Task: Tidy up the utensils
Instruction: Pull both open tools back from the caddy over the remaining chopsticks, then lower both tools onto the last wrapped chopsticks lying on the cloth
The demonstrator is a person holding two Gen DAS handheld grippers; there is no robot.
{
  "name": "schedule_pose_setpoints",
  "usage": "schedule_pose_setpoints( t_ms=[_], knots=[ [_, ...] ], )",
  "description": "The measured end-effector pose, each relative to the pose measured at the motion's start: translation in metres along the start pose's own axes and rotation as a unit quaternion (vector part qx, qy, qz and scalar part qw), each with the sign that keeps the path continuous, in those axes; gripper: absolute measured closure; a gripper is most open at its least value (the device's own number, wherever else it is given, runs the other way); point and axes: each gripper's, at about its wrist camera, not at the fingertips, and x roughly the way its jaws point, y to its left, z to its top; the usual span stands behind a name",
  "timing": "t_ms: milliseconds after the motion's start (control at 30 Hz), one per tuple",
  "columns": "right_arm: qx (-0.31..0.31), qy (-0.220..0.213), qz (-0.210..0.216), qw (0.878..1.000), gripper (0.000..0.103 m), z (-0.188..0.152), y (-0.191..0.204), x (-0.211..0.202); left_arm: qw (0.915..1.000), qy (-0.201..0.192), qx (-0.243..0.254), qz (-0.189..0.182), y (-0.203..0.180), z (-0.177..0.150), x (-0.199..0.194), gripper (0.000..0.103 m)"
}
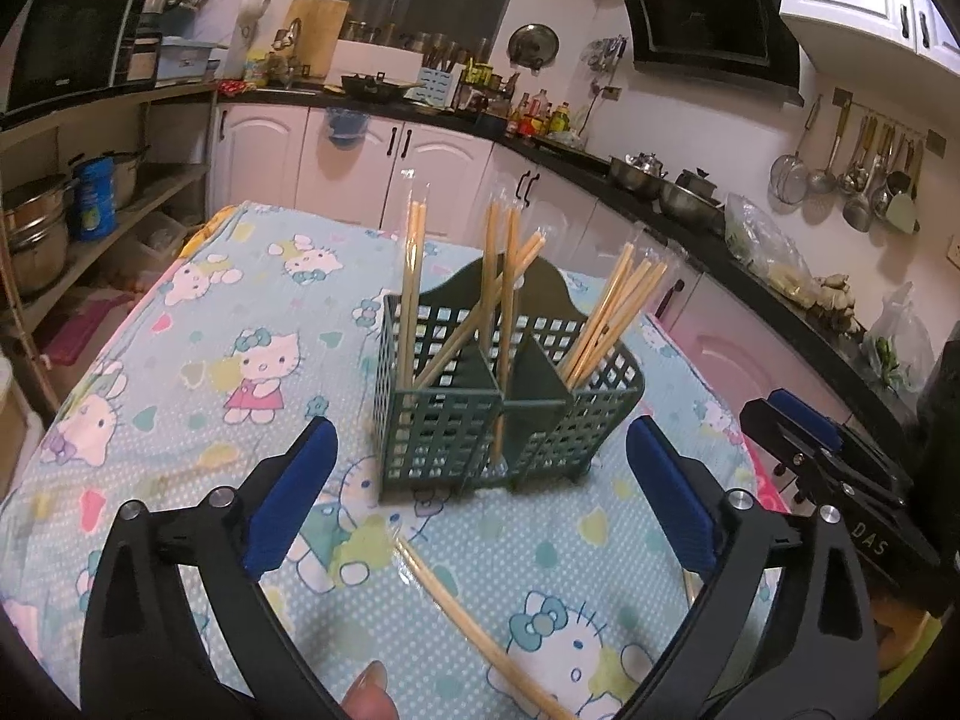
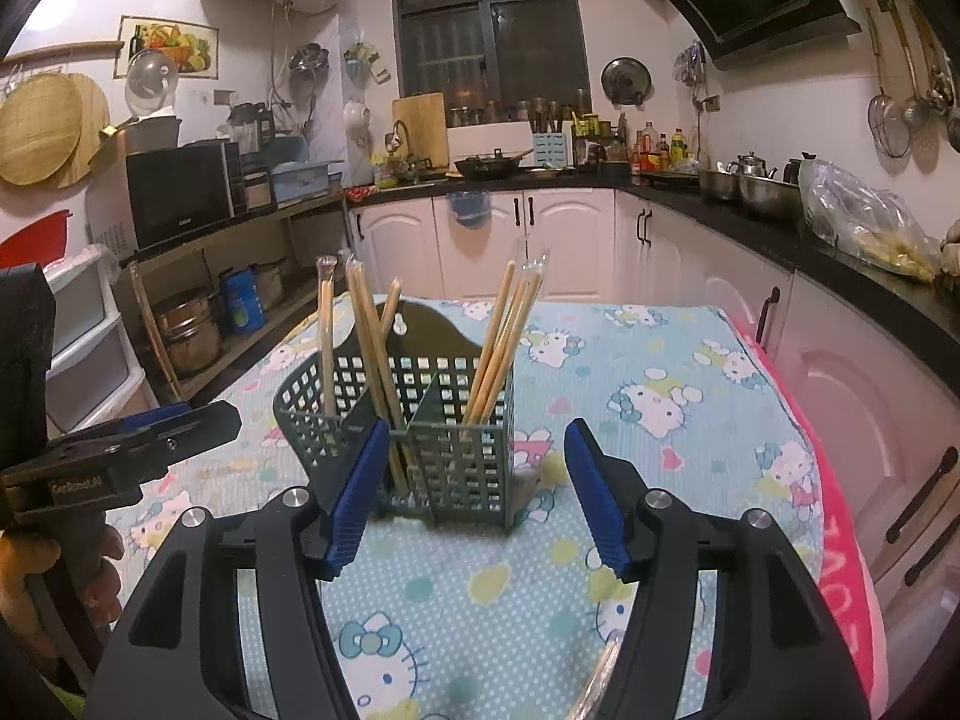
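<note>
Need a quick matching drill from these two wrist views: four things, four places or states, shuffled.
Things:
1. green utensil basket
2. loose wrapped chopsticks
3. left tongs
4. strainers and ladles

Places or states:
A. hanging on the wall rail
B. lying flat on the tablecloth
C. open, nothing between the pads
D. upright on the table, chopsticks inside

Pairs: 1-D, 2-B, 3-C, 4-A
</note>
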Motion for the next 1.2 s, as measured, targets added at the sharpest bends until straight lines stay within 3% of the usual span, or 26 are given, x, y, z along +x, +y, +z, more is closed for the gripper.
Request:
schedule_pose_setpoints(
  t_ms=[400, 1200],
  knots=[
    [-0.007, 0.01, 0.002, 1.0, 0.044, -0.015, 0.002, -0.011, 0.9998, 0.011, 0.009, 0.014, 0.002, -0.016, -0.006, 0.015],
    [0.005, 0.076, -0.002, 0.997, 0.043, -0.063, -0.016, -0.01, 0.9971, 0.07, 0.014, 0.026, 0.0, -0.064, 0.003, 0.015]
  ],
)
